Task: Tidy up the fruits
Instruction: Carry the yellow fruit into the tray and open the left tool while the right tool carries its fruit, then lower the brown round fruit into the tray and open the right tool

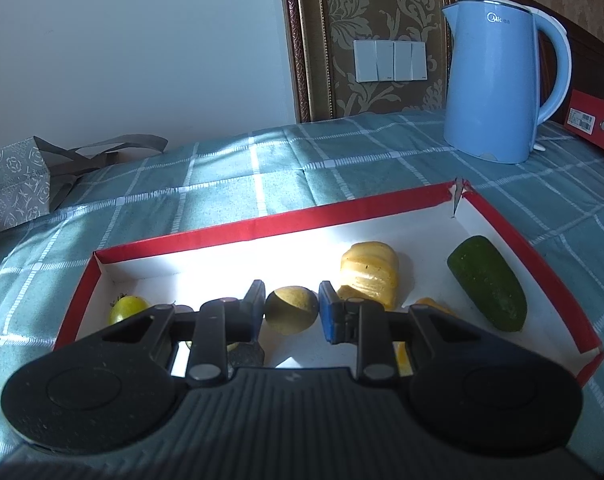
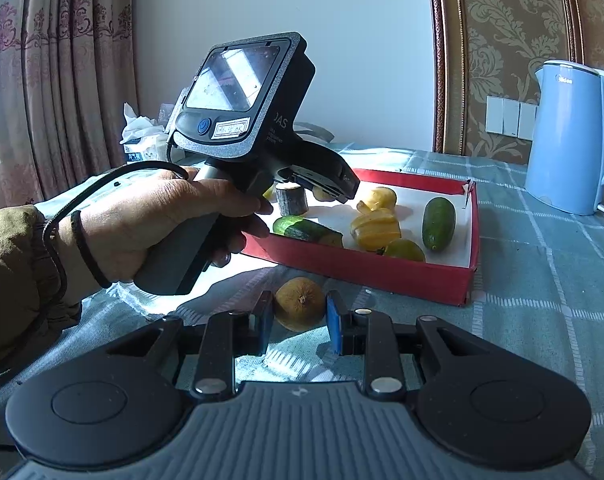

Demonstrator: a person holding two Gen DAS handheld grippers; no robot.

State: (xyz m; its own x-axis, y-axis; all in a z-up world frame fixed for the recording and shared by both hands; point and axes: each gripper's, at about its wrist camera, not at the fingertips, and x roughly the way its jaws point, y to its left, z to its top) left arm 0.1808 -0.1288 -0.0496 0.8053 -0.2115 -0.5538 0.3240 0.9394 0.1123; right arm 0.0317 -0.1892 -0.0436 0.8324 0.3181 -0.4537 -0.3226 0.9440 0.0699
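Note:
A red box with a white inside (image 1: 230, 229) (image 2: 365, 268) lies on the checked tablecloth. In it are a green cucumber (image 1: 487, 283) (image 2: 438, 223), a yellow starfruit (image 1: 369, 278) (image 2: 375, 227), a green-yellow tomato (image 1: 128, 307), a cut cucumber piece (image 2: 306, 230) and a grey stump (image 2: 290, 199). My left gripper (image 1: 292, 310) is shut on a yellow-green round fruit (image 1: 290, 310) over the box. My right gripper (image 2: 300, 310) is shut on a brown round fruit (image 2: 300, 303) just above the cloth, in front of the box.
A blue electric kettle (image 1: 497, 80) (image 2: 569, 140) stands behind the box at the right. A red folder (image 1: 595, 122) lies at the far right. A patterned paper bag (image 1: 14, 184) sits at the left edge. Tissues (image 2: 140, 128) lie far left.

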